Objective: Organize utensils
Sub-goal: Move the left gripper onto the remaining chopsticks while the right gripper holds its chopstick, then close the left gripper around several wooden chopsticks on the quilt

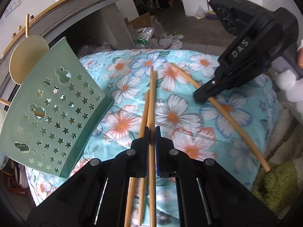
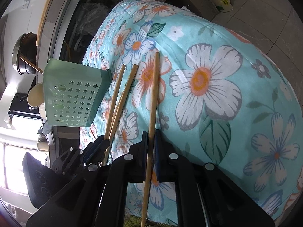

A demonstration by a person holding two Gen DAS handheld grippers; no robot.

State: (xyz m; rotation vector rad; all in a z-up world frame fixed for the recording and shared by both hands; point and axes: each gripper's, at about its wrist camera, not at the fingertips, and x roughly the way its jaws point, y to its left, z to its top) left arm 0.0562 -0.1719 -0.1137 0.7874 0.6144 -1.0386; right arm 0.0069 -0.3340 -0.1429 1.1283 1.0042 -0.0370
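Floral cloth [image 1: 189, 102], left tool [image 1: 151, 132] pinching chopsticks [image 1: 151, 102] lengthwise, right tool [image 2: 151, 134] pinching chopstick [image 2: 153, 94] pointing away

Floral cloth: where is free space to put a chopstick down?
The floral cloth is bare on the wide flower patch right of the right gripper's chopstick. It is crowded between that chopstick and the green holder, where two chopsticks lie under the left gripper.

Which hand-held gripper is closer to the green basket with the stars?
The left hand-held gripper is closer. It holds chopsticks right beside the green basket. The right hand-held gripper holds one chopstick farther across the flowery cloth.
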